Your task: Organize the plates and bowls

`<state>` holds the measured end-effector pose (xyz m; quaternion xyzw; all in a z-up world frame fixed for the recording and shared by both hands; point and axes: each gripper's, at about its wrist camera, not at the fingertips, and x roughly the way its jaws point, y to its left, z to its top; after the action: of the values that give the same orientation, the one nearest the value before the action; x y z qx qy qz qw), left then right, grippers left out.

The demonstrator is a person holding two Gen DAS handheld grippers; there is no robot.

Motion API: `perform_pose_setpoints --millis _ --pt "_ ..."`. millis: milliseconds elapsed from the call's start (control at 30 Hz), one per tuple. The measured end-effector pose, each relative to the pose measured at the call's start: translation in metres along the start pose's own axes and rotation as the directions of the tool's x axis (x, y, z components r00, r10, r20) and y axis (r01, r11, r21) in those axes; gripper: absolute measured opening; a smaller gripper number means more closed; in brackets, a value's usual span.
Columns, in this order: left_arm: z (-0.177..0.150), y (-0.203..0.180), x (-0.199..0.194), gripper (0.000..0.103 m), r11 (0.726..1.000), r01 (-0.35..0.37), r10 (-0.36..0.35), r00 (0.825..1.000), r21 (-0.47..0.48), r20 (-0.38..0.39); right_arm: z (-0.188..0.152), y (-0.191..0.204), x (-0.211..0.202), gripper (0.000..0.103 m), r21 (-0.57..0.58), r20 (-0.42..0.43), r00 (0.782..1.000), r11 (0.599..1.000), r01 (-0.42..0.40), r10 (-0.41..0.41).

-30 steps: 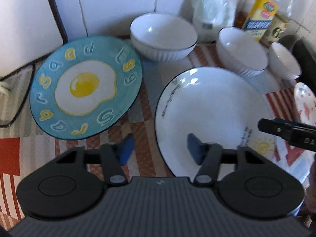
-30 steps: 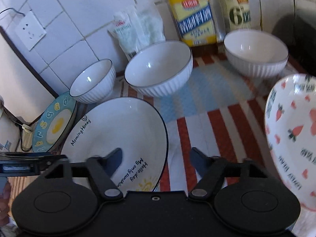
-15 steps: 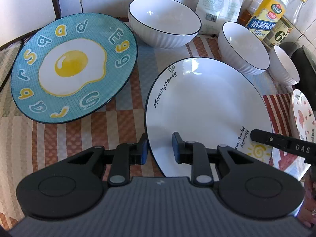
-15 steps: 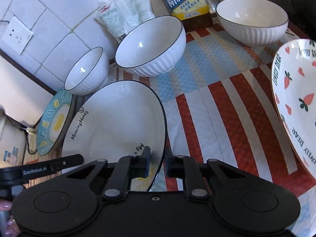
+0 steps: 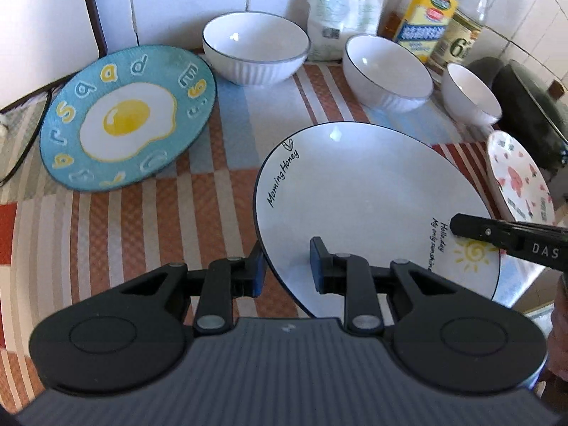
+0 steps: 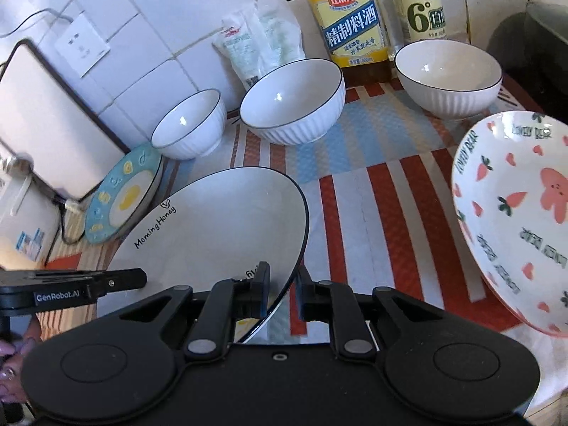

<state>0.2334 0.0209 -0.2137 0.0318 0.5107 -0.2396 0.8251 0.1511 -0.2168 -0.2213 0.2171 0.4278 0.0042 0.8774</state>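
Note:
A white plate [image 5: 362, 191] lettered "Morning Honey" is held between both grippers, tilted just above the striped mat. My left gripper [image 5: 285, 266] is shut on its near left rim. My right gripper [image 6: 284, 287] is shut on the opposite rim of the same plate [image 6: 220, 223]. A blue fried-egg plate [image 5: 127, 117] lies to the left on the mat. Three white ribbed bowls stand along the back: a large one [image 5: 254, 48], a middle one [image 5: 385, 67] and a small one [image 5: 470, 94]. A pink carrot-print plate [image 6: 514, 213] lies to the right.
Against the tiled wall stand a yellow-labelled bottle [image 6: 349, 17], a clear bottle [image 6: 424, 7] and a white bag [image 6: 262, 41]. A white board [image 6: 46, 117] leans at the left with a cable beside it. A dark pot [image 5: 525, 106] sits at the far right.
Both grippers went from open to shut on the white plate's rim. The plate has since come up slightly off the mat and tilted, with both hands moving along with it.

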Motion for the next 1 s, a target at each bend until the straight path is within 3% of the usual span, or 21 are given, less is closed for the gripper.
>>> perform_pose_setpoints --millis 200,533,767,1000 --pt "-0.019 -0.009 -0.007 0.024 1.000 -0.003 0.003 1.000 0.005 -0.008 -0.017 -0.004 -0.014 0.020 -0.027 -0.010 1.000 1.000 -0.007 0.007" --pt "-0.022 -0.006 -0.004 0.024 0.997 -0.065 0.065 0.998 0.048 0.005 -0.034 -0.005 0.000 0.021 -0.032 -0.005 0.999 0.998 -0.052 0.052" --pt "-0.023 -0.008 0.010 0.023 0.992 -0.117 0.121 0.988 0.047 -0.096 -0.040 0.001 0.003 0.020 -0.055 -0.031 0.999 0.998 -0.029 0.028" --pt "-0.024 -0.010 0.012 0.023 0.990 -0.136 0.140 0.985 0.037 -0.104 -0.041 0.003 0.006 0.021 -0.068 -0.043 0.999 0.998 0.000 -0.003"
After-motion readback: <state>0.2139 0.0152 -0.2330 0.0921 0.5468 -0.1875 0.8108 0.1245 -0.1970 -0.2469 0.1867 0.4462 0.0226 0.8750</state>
